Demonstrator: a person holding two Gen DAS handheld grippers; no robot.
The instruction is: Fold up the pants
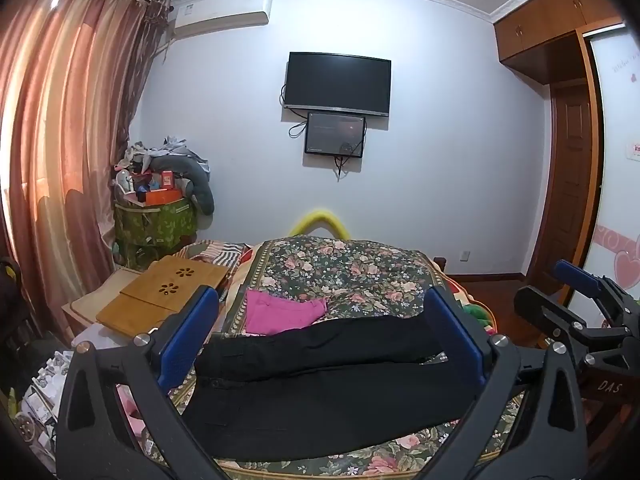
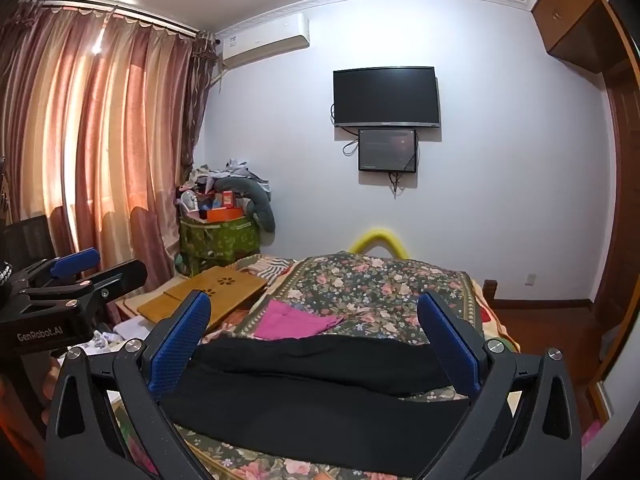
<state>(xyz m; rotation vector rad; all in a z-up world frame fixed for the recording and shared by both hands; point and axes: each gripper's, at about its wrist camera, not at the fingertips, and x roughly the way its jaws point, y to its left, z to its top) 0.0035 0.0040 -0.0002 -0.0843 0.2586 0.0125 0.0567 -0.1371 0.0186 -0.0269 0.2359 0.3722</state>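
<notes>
Black pants [image 1: 320, 384] lie spread across the near part of a bed with a floral cover [image 1: 344, 268]; both legs run left to right, one behind the other. They also show in the right wrist view [image 2: 316, 392]. My left gripper [image 1: 320, 312] is open and empty, held above the pants. My right gripper [image 2: 316, 312] is open and empty, also above the pants. The right gripper shows at the right edge of the left wrist view [image 1: 576, 300]; the left gripper shows at the left edge of the right wrist view [image 2: 76, 280].
A folded pink garment [image 1: 280, 312] lies on the bed behind the pants. A wooden lap desk [image 1: 164, 292] lies at the bed's left. A green bin piled with clutter [image 1: 156, 216] stands by the curtain. A wardrobe [image 1: 616, 160] stands at the right.
</notes>
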